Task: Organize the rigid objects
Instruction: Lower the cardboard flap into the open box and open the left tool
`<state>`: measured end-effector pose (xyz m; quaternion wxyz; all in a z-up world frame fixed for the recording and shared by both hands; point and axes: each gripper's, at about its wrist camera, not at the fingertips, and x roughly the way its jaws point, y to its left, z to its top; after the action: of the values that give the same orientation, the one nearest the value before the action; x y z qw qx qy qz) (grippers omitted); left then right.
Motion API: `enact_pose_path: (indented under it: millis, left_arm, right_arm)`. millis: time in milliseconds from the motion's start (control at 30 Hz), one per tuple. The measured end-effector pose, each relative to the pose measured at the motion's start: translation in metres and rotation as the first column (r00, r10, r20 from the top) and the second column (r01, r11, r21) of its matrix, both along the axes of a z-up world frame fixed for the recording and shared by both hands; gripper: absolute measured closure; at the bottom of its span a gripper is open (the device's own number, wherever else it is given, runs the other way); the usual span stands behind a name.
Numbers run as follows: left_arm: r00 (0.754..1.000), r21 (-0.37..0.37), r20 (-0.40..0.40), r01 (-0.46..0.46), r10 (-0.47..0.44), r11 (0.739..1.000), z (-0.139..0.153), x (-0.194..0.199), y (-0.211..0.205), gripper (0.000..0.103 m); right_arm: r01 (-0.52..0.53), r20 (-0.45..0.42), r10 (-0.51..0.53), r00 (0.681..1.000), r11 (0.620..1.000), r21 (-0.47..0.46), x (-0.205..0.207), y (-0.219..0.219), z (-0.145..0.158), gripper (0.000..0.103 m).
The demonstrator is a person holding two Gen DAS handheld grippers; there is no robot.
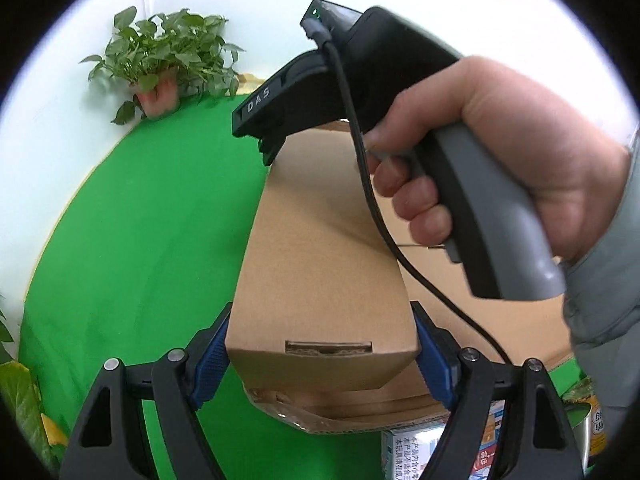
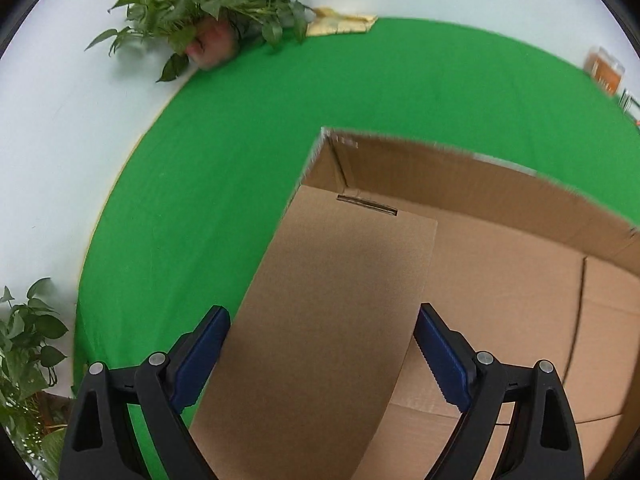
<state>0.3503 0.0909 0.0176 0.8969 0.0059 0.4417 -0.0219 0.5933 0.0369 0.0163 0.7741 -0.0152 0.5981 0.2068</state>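
- Your left gripper (image 1: pixel 322 356) is clamped on the near end of a long cardboard box (image 1: pixel 320 248); both blue pads press its side walls, so it is held.
- Your right gripper (image 2: pixel 322 356) straddles the same box (image 2: pixel 320 312) from the other end. A sliver of green shows between the left pad and the cardboard, while the right pad sits at the box's edge. You cannot tell for sure from this view, but the jaws look apart rather than squeezing.
- The long box lies with its far end inside an open cardboard carton (image 2: pixel 500 184), tucked along the carton's left wall near the corner. Whether it rests on the carton floor or hangs just above it is not clear.
- The carton sits on a green cloth (image 2: pixel 224 152), with a potted plant (image 2: pixel 208 12) well apart at the back. A printed packet (image 1: pixel 412 456) shows under the box at your left gripper, waiting its turn.
- Judged step: placing the long box in the carton. Next move: lower it flat against the wall, then loosen your left grip and lift both grippers straight out, clear of the carton rim.
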Motion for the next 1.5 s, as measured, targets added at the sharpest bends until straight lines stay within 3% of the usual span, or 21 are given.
enact_pose_path:
  millis: [100, 267, 433, 533, 567, 667, 733, 967, 1133, 1167, 1200, 1233, 1267, 1300, 1333, 1367, 1500]
  left_arm:
    - [1.0, 0.003, -0.014, 0.008, -0.008, 1.0, 0.0, 0.004, 0.002, 0.021]
    - [1.0, -0.028, 0.008, 0.014, -0.014, 1.0, 0.014, -0.023, 0.002, 0.021]
    - [0.998, -0.063, 0.065, 0.024, -0.02, 0.998, 0.025, -0.041, 0.012, 0.021]
    - [0.997, -0.089, 0.071, 0.014, -0.008, 0.996, 0.02, -0.039, 0.023, 0.022]
    - [0.998, -0.098, 0.064, 0.011, -0.005, 0.995, 0.018, -0.036, 0.026, 0.029]
    - [1.0, -0.126, 0.016, 0.028, -0.026, 0.992, 0.005, -0.027, 0.025, 0.058]
    - [1.0, -0.132, -0.002, 0.027, -0.028, 0.991, -0.001, -0.023, 0.026, 0.065]
    - [1.0, -0.134, 0.01, 0.0, 0.001, 0.991, 0.0, -0.033, 0.038, 0.065]
    - [0.999, -0.177, 0.021, -0.022, 0.026, 0.984, 0.003, -0.045, 0.05, 0.064]
    - [0.999, -0.195, 0.021, -0.028, 0.033, 0.98, 0.004, -0.048, 0.053, 0.059]
    - [0.999, -0.21, 0.022, -0.031, 0.036, 0.977, 0.004, -0.05, 0.055, 0.047]
    - [0.999, -0.231, 0.026, -0.033, 0.04, 0.972, 0.005, -0.051, 0.058, 0.04]
    - [0.998, -0.256, 0.04, -0.031, 0.043, 0.966, 0.006, -0.053, 0.061, 0.026]
    - [0.998, -0.271, 0.054, -0.025, 0.041, 0.962, 0.006, -0.052, 0.063, 0.021]
    - [0.997, -0.282, 0.064, -0.015, 0.035, 0.959, 0.005, -0.049, 0.064, 0.021]
    - [0.998, -0.285, 0.046, -0.015, 0.03, 0.959, 0.0, -0.042, 0.066, 0.021]
    - [0.999, -0.328, -0.045, -0.024, 0.01, 0.944, -0.019, -0.014, 0.074, 0.024]
  right_arm:
    - [0.032, -0.03, -0.031, 0.999, 0.999, 0.027, 0.002, -0.007, -0.014, 0.012]
    - [0.08, -0.094, -0.07, 0.993, 0.99, 0.115, 0.003, -0.021, -0.016, 0.011]
    - [0.046, -0.152, -0.007, 0.988, 0.968, 0.248, -0.012, -0.04, 0.002, 0.011]
    - [0.003, -0.155, 0.039, 0.987, 0.965, 0.263, -0.034, -0.055, 0.013, 0.011]
    - [-0.003, -0.162, 0.047, 0.986, 0.965, 0.262, -0.04, -0.06, 0.015, 0.012]
    - [0.001, -0.187, 0.049, 0.981, 0.966, 0.259, -0.063, -0.082, 0.01, 0.027]
    - [0.003, -0.197, 0.048, 0.979, 0.967, 0.253, -0.077, -0.097, 0.005, 0.036]
    - [-0.055, -0.259, 0.122, 0.958, 0.966, 0.251, -0.127, -0.094, -0.031, 0.067]
    - [0.001, -0.238, 0.065, 0.969, 0.964, 0.267, -0.143, -0.088, -0.032, 0.066]
    - [0.017, -0.241, 0.05, 0.969, 0.963, 0.27, -0.142, -0.085, -0.03, 0.066]
    - [0.03, -0.245, 0.037, 0.969, 0.964, 0.266, -0.146, -0.086, -0.027, 0.066]
    - [0.039, -0.232, 0.018, 0.973, 0.97, 0.239, -0.152, -0.088, -0.022, 0.064]
    - [0.041, -0.197, 0.001, 0.98, 0.976, 0.213, -0.158, -0.091, -0.012, 0.055]
    - [0.04, -0.143, -0.011, 0.99, 0.979, 0.201, -0.168, -0.095, 0.003, 0.048]
    - [0.042, -0.082, -0.026, 0.996, 0.98, 0.197, -0.179, -0.102, 0.018, 0.034]
    - [0.049, -0.001, -0.05, 0.999, 0.981, 0.186, -0.194, -0.114, 0.038, 0.028]
    - [0.113, 0.209, -0.123, 0.97, 0.992, 0.06, -0.242, -0.177, 0.076, 0.028]
